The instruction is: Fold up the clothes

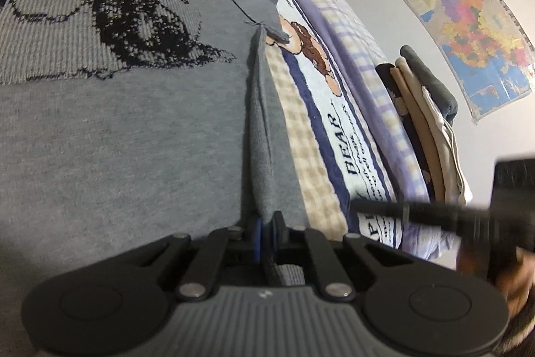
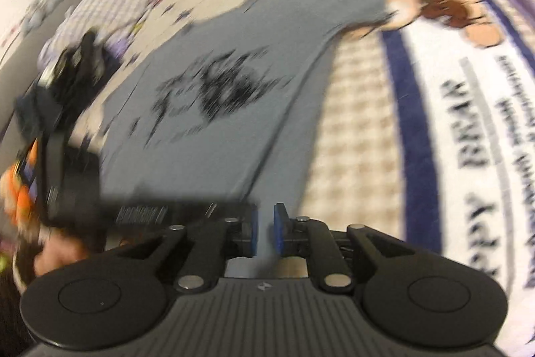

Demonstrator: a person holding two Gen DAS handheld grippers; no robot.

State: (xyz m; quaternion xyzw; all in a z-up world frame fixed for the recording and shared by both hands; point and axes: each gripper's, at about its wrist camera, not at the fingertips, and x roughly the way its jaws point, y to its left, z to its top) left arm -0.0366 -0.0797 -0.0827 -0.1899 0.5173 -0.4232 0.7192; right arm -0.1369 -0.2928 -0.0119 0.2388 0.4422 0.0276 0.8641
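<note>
A grey T-shirt with a dark printed figure lies spread on a bed. My left gripper is shut on the shirt's right side edge, which rises in a ridge of fabric between the blue pads. In the right wrist view the same shirt is blurred by motion. My right gripper has its jaws close together with grey fabric between them, near the shirt's bottom right corner. The other gripper shows at the left, and the right one shows in the left wrist view.
The bed cover has a checked beige pattern, a blue band and bear prints. A stack of folded clothes lies at the bed's far edge by the wall. A map hangs on the wall. A checked pillow lies beyond the shirt.
</note>
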